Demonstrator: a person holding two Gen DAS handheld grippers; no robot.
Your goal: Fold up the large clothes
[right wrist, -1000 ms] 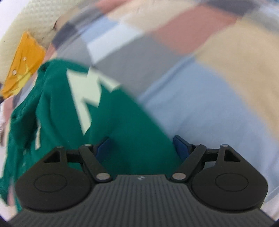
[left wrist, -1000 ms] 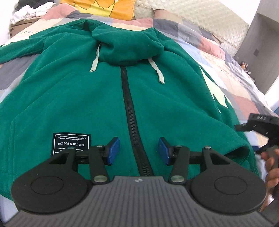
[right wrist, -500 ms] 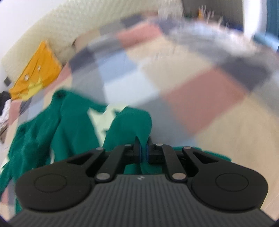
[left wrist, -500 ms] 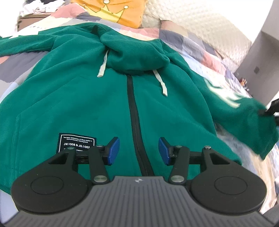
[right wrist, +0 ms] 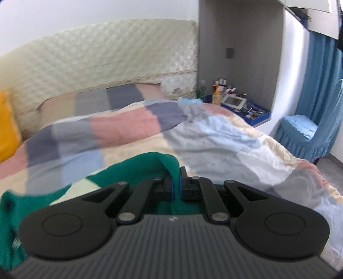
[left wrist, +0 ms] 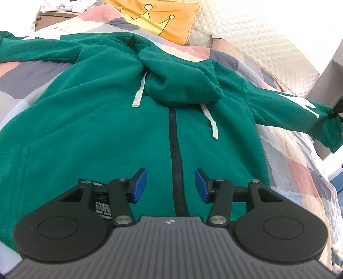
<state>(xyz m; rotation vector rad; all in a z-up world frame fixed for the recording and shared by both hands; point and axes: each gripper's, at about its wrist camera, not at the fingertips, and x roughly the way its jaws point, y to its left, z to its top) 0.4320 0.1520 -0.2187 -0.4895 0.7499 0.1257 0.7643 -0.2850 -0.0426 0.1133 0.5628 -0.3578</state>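
A green zip hoodie (left wrist: 107, 128) lies front up on the patchwork bedspread (left wrist: 300, 171), its hood folded onto the chest. My left gripper (left wrist: 170, 185) hovers open over the lower zipper (left wrist: 176, 171), nothing between its blue pads. The hoodie's right-hand sleeve (left wrist: 289, 107) is stretched out and lifted off the bed. At the frame's right edge the right gripper (left wrist: 336, 110) pinches its cuff. In the right wrist view, my right gripper (right wrist: 176, 184) is shut on the green cuff (right wrist: 154, 163), which bulges above the pads.
A yellow crown-print pillow (left wrist: 163, 19) and a quilted cream headboard (right wrist: 96, 64) stand at the bed's head. Beside the bed are a recessed shelf with bottles and clutter (right wrist: 231, 98) and a blue covered chair (right wrist: 304, 133). A pile of clothes (left wrist: 64, 5) sits far left.
My right gripper closed on the sleeve cuff and rose fast, pulling the sleeve out straight to the side. The left gripper drifted slightly and rolled, staying open over the zipper.
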